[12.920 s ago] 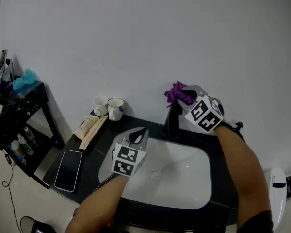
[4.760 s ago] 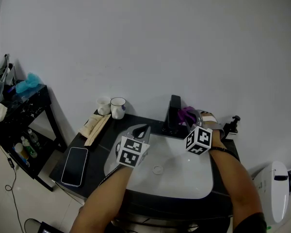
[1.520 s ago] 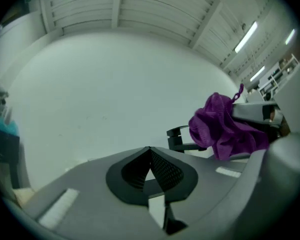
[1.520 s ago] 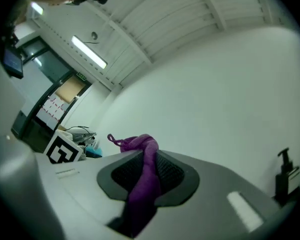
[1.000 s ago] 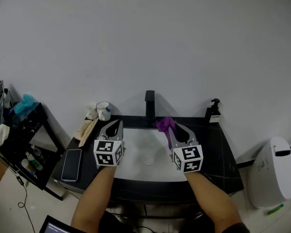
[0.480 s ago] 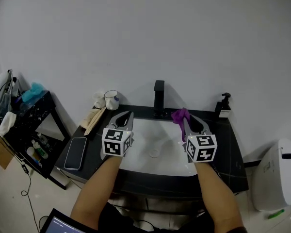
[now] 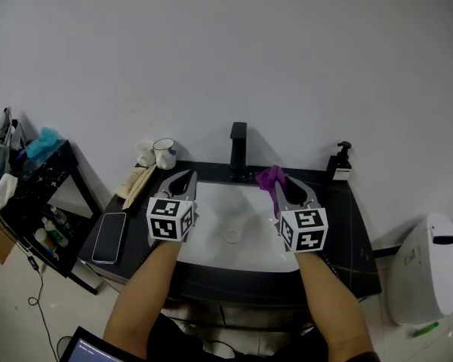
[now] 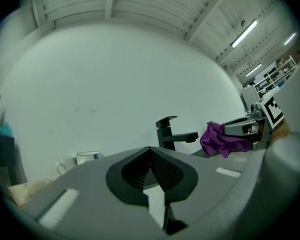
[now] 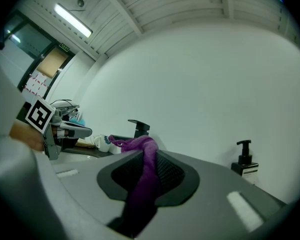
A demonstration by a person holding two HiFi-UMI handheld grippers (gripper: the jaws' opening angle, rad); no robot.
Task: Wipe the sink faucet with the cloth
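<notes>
Left tongs (image 7: 183,176) are shut tight together, with nothing in them. Right tongs (image 7: 278,187) are clamped on one purple cloth (image 7: 269,176). Both are held over the one white sink (image 7: 211,240). The cloth lies long along the tongs, and its bunched end pokes out toward 12 o'clock. Farther back, at 12 o'clock, one black faucet (image 7: 238,151) stands straight up on the dark bench (image 7: 347,232), apart from the cloth. Two cups (image 7: 164,154) sit at 10 o'clock, and one soap bottle (image 7: 340,164) at 2 o'clock.
</notes>
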